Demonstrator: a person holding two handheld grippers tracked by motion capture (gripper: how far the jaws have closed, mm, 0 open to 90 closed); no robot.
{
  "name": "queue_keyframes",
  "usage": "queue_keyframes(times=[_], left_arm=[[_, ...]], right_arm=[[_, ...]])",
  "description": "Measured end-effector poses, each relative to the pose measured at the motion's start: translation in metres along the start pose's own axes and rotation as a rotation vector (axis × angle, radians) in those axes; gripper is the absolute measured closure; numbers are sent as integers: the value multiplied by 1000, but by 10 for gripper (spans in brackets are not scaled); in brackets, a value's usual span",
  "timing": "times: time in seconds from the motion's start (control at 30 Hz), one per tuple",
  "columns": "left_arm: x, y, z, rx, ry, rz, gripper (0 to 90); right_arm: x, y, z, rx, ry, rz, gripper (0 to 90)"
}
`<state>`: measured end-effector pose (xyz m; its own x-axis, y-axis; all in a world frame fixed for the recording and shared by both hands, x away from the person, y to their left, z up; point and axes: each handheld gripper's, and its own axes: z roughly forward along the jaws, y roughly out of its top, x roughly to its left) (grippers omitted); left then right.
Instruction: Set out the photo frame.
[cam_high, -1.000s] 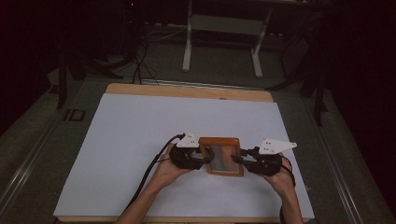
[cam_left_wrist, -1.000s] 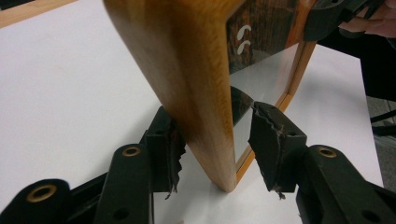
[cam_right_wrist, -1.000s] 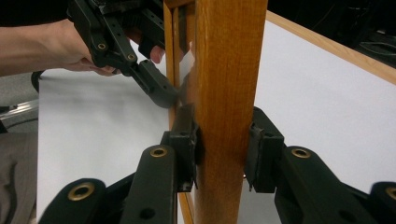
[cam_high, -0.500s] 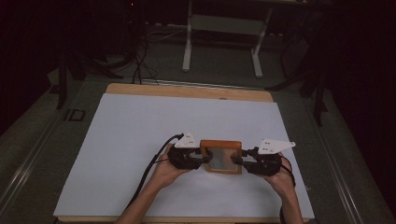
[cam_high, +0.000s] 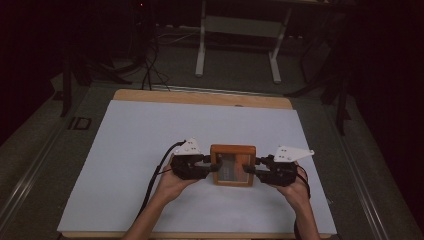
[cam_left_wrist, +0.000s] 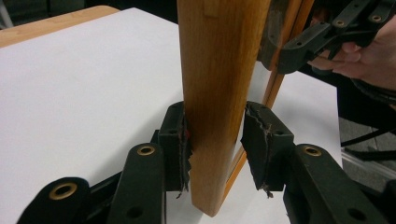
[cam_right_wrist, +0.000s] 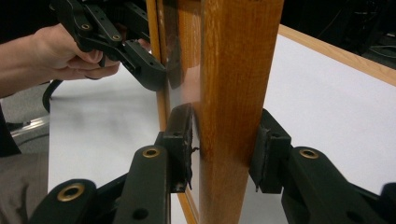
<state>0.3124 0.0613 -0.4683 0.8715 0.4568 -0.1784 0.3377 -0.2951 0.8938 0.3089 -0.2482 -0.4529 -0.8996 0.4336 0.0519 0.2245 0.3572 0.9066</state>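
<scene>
A: Your left gripper (cam_high: 212, 167) straddles the left side rail of the wooden frame (cam_high: 233, 165). In the left gripper view one pad (cam_left_wrist: 180, 144) lies against the wood, while the other pad (cam_left_wrist: 257, 144) stands just off it, so that grip is loose; those jaws have just been closing a little around the rail.

B: And your right gripper (cam_high: 251, 171)?

A: It takes the frame's opposite rail. In the right gripper view both pads (cam_right_wrist: 183, 149) sit on the wood, so you are holding the frame there.

B: Where does the frame sit?

A: Between your two hands, over the near middle of the white sheet (cam_high: 150, 145) that covers the table (cam_high: 200, 96). From the gripper views its rail stands upright, with a glossy pane inside it. Whether its lower edge touches the sheet, I cannot tell.
</scene>
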Motion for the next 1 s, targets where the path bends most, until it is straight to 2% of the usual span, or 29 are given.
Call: queue_keyframes(times=[0.47, 0.73, 1.0], left_arm=[[8, -3, -20, 23, 34, -46, 615], [12, -3, -28, 32, 47, -69, 614], [21, -6, -43, 40, 57, -99, 605]], right_arm=[[4, 7, 23, -11, 24, 38, 631], [6, 10, 33, -18, 21, 60, 621], [13, 21, 50, -2, 14, 78, 617]])
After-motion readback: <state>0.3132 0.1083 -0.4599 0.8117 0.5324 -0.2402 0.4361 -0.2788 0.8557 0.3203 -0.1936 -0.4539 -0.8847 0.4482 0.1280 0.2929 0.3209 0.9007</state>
